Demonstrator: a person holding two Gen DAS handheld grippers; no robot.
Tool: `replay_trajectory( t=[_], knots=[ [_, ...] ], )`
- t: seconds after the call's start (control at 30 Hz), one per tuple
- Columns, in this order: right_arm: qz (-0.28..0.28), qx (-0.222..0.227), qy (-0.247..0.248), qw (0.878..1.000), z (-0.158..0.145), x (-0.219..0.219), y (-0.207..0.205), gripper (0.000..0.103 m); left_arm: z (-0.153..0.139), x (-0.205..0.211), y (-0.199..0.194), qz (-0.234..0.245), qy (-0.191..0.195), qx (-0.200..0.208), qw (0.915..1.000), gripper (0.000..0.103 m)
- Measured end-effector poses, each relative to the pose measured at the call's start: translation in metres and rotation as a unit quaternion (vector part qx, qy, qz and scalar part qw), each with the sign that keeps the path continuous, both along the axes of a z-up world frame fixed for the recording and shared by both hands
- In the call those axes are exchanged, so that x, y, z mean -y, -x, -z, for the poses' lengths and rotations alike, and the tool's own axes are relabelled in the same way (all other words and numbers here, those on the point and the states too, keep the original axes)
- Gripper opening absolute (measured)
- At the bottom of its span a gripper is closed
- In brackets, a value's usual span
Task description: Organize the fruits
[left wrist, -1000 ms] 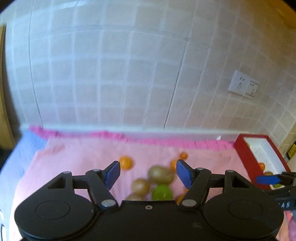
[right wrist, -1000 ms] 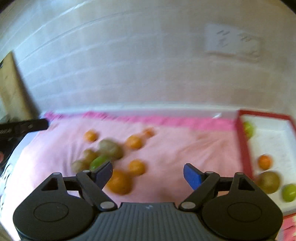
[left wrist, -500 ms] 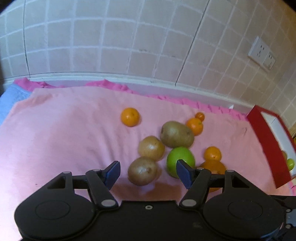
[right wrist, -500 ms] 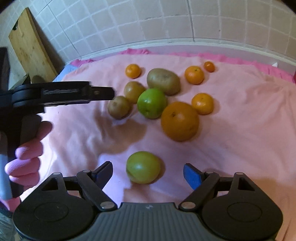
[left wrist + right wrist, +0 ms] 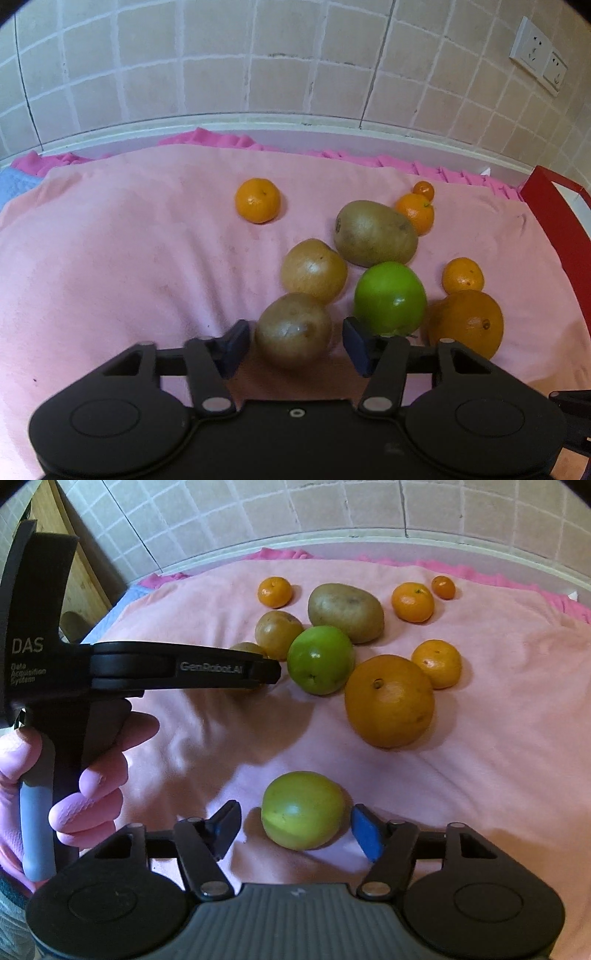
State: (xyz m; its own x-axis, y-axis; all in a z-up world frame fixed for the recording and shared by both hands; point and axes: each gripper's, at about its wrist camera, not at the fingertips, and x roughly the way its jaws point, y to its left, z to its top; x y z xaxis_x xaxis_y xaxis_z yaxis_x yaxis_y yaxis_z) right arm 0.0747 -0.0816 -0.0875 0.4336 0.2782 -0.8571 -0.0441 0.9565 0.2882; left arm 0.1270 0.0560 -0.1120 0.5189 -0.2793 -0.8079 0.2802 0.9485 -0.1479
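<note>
left tool [image 5: 295, 349] gapes around a kiwi [image 5: 293, 330] on the pink cloth [image 5: 129, 258], not gripping. right tool [image 5: 295, 829] gapes around a green fruit [image 5: 301, 815], pads apart from it.

Right wrist view: we lose most of the nearest brown fruit [image 5: 248, 648] behind the left hand-held gripper [image 5: 258, 670]; only its top edge shows. Left hand [image 5: 92, 760] is cut off by the frame edge.

Left wrist view: red box [image 5: 554, 218] is clipped at the right edge, so we can't see what's inside. Base of the big orange [image 5: 466, 322] and underside of the green apple [image 5: 389, 297] sit behind gripper linkage. Nearest brown fruit [image 5: 293, 330] is slightly blurred.
</note>
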Motion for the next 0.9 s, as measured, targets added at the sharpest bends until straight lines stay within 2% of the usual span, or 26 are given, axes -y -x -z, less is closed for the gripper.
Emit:
replay_trajectory(
  t=[0.03,0.43,0.57,0.67,0.8,0.9],
  knots=[
    [-0.001,-0.001,0.001,1.0,0.0,-0.001,-0.001,0.067,0.001,0.0,0.0,-0.001,-0.005,0.0,1.0,0.052],
    [0.001,-0.001,0.001,1.0,0.001,0.001,-0.005,0.062,0.002,0.002,0.0,-0.006,-0.004,0.003,1.0,0.051],
    [-0.001,0.001,0.008,1.0,0.001,0.002,-0.005,0.05,0.002,0.0,-0.001,-0.01,0.001,0.001,0.9999,0.05],
    [0.0,0.002,0.003,1.0,-0.001,0.004,-0.003,0.05,0.001,-0.001,0.0,-0.015,0.005,0.002,0.9999,0.049],
    [0.009,0.01,-0.003,1.0,-0.012,0.014,0.007,0.05,-0.015,-0.005,0.002,-0.022,0.009,0.022,0.9995,0.049],
    [0.021,0.03,0.0,0.999,-0.033,0.033,0.019,0.05,-0.037,-0.006,0.004,-0.021,0.004,0.054,0.9983,0.049]
  ],
)
